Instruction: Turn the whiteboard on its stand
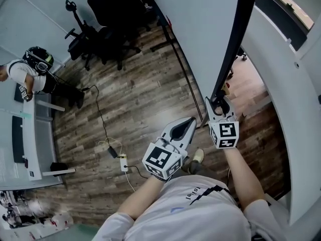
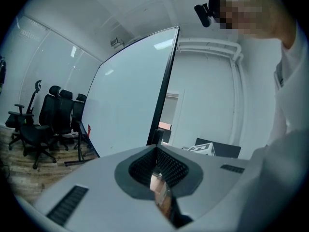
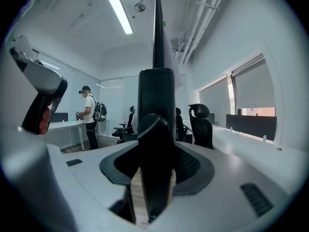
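Note:
The big whiteboard (image 1: pixel 200 34) stands ahead of me on its stand, and its black side frame (image 1: pixel 233 39) runs down toward my right hand. My right gripper (image 1: pixel 219 104) is shut on that frame's edge near its lower end. In the right gripper view the black frame (image 3: pixel 155 95) fills the space between the jaws and rises straight up. My left gripper (image 1: pixel 186 124) hangs a little left of the board, shut with nothing in it. The left gripper view shows the board's white face (image 2: pixel 125 91), its black edge (image 2: pixel 166 81) and the closed jaw tips (image 2: pixel 155 149).
Black office chairs (image 1: pixel 105 29) stand beyond the board's far end. A person (image 1: pixel 30 69) stands at a white desk (image 1: pixel 30 134) to the left. A power strip with its cable (image 1: pixel 123 162) lies on the wooden floor. A white wall with a window ledge (image 1: pixel 281 84) is close on the right.

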`<state>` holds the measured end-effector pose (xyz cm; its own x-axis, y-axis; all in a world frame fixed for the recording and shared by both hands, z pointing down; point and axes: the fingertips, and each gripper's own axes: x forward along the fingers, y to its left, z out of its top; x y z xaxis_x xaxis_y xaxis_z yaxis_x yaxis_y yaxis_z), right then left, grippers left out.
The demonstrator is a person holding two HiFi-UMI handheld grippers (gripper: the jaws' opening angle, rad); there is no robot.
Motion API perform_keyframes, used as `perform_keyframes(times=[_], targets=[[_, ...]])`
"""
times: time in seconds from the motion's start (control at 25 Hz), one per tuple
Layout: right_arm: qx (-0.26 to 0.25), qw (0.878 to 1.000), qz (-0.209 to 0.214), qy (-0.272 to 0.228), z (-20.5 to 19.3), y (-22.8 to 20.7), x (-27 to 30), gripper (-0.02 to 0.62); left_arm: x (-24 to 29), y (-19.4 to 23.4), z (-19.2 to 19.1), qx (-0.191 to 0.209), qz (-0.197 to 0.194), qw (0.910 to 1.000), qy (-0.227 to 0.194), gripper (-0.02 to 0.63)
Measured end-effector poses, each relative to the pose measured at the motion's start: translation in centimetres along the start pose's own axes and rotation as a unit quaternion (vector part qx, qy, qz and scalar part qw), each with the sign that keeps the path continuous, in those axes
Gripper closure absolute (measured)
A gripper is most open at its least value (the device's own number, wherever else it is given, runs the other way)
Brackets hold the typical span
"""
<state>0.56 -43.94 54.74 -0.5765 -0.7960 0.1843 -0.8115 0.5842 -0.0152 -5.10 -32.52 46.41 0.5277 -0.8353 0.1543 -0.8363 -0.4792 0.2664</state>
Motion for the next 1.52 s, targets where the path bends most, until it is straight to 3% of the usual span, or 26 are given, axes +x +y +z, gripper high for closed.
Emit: perform_keyframes(times=[0.84, 1.52], targets=[[0.004, 1.0, -0.018, 0.012, -2.1, 5.7, -7.6, 0.402, -10.9, -4.4, -2.2, 0.011, -0.029, 0.9994, -0.015, 0.594], [0.009, 0.998, -0.048, 0.025, -4.1, 2.4, -16.6, 0.402, -17.3, -10.8, -5.9, 0.009, -0.077, 0.997, 0.0, 0.594]])
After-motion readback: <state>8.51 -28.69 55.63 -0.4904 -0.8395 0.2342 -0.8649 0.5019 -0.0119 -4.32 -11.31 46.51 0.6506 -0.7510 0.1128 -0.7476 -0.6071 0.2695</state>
